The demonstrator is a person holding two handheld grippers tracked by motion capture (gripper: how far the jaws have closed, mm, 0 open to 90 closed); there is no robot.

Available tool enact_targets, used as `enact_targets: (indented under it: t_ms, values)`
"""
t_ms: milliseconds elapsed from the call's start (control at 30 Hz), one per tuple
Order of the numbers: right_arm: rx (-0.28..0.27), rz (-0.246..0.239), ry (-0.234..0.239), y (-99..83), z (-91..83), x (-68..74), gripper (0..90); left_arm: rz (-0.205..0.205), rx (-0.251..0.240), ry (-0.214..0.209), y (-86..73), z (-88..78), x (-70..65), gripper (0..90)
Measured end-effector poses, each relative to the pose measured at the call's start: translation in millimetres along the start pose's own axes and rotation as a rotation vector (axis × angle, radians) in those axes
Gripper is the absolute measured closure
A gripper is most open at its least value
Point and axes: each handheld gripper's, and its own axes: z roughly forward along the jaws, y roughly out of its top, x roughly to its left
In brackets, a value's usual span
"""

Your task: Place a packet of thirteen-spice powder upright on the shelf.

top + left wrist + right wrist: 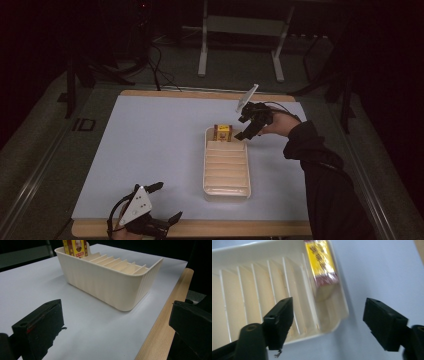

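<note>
Nearest, at the table's [150, 130] front edge, the left gripper [161, 203] rests with jaws spread, while the right gripper [243, 127], jaws also spread and empty, hovers beside one ribbed cream plastic bin [226, 172] whose far slot holds one yellow box [222, 132].

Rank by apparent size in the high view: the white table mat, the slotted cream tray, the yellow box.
1. White table mat, by far the largest.
2. Slotted cream tray.
3. Yellow box, standing in the tray's far end slot, smallest.
</note>
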Motion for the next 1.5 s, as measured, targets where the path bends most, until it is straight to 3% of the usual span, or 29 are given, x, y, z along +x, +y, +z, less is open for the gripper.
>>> enact_targets:
  t_ms: [100, 133, 233, 400, 467, 633, 767, 967, 1067, 1167, 1500]
  values:
    - [-0.010, 0.020, -0.008, -3.2, -1.5, 0.7, 19.6, -0.001, 0.000, 0.001, 0.0, 0.0, 0.1, 0.0]
    - [-0.008, 0.057, -0.027, -12.9, -3.6, 3.6, 15.4, 0.001, 0.003, 0.000, -0.1, 0.6, 0.1, 0.0]
    - [-0.021, 0.103, -0.020, -24.3, -5.2, 3.5, 11.8, -0.001, 0.003, 0.000, 0.0, 1.3, 0.0, 0.0]
    - [-0.052, 0.186, -0.024, -46.8, -4.2, 4.0, 11.7, 0.002, 0.010, -0.002, 0.2, 2.7, 0.3, 0.0]
    - [-0.075, 0.226, -0.040, -55.9, -4.6, 4.6, 11.7, 0.001, 0.012, -0.004, 0.1, 3.0, 0.2, 0.0]
    - [-0.127, 0.304, -0.146, -76.4, -4.1, 14.9, 13.6, -0.002, 0.012, -0.003, 0.1, 3.3, 0.3, 0.0]
    - [-0.179, 0.381, -0.166, -94.5, -4.1, 23.9, 13.5, 0.001, 0.013, -0.006, 0.2, 3.3, -0.3, 0.0]
    - [-0.202, 0.463, -0.220, -116.6, -5.2, 37.7, 13.6, -0.001, 0.012, -0.006, 0.5, 3.8, -0.3, 0.0]
    - [-0.247, 0.513, -0.242, -126.4, -10.7, 46.7, 13.9, 0.001, 0.012, -0.006, 0.6, 3.7, -0.6, 0.0]
    - [-0.276, 0.543, -0.250, -135.3, -14.6, 54.9, 13.9, 0.002, 0.012, -0.007, 0.5, 3.4, -0.8, 0.0]
    - [-0.327, 0.573, -0.297, -161.3, -16.6, 84.4, 13.8, 0.004, 0.016, -0.009, 0.6, 3.7, -1.3, 0.0]
